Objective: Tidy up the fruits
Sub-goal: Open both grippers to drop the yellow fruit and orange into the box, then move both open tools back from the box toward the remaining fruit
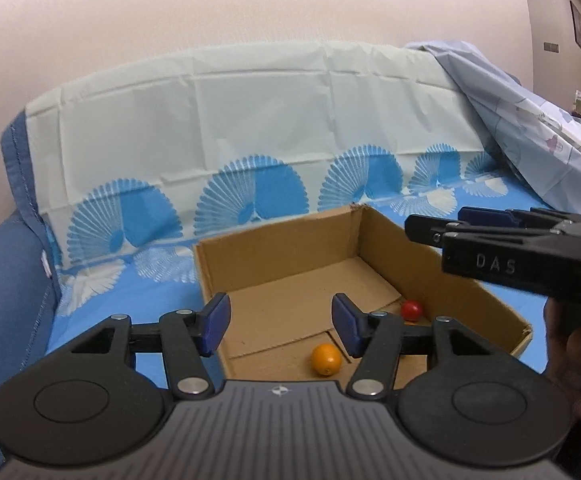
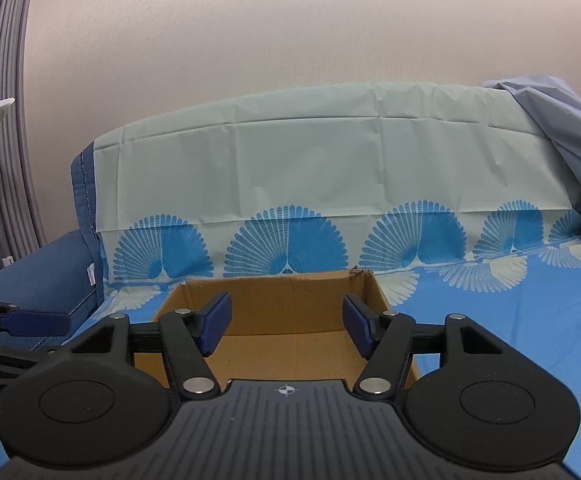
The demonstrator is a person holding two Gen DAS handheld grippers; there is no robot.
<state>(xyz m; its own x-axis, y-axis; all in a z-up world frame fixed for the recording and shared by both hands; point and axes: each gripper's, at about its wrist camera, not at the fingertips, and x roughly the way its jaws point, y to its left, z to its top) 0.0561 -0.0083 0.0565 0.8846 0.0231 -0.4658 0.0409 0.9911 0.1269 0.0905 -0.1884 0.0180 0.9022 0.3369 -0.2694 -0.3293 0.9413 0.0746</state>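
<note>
Two fruits in box (image 1: 370, 240) below left hand-held gripper (image 1: 278, 324); jaws apart, empty.

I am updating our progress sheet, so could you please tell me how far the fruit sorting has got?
Done: a small orange fruit and a small red round fruit already lie in the open brown cardboard box. In hand: nothing; the left gripper and right gripper are open and empty above it. Left: no other fruit shows on the blue patterned cloth.

Two fruits (image 1: 326, 359) in box (image 1: 278, 248) on cloth (image 1: 138, 300), backrest (image 1: 250, 120) behind
</note>
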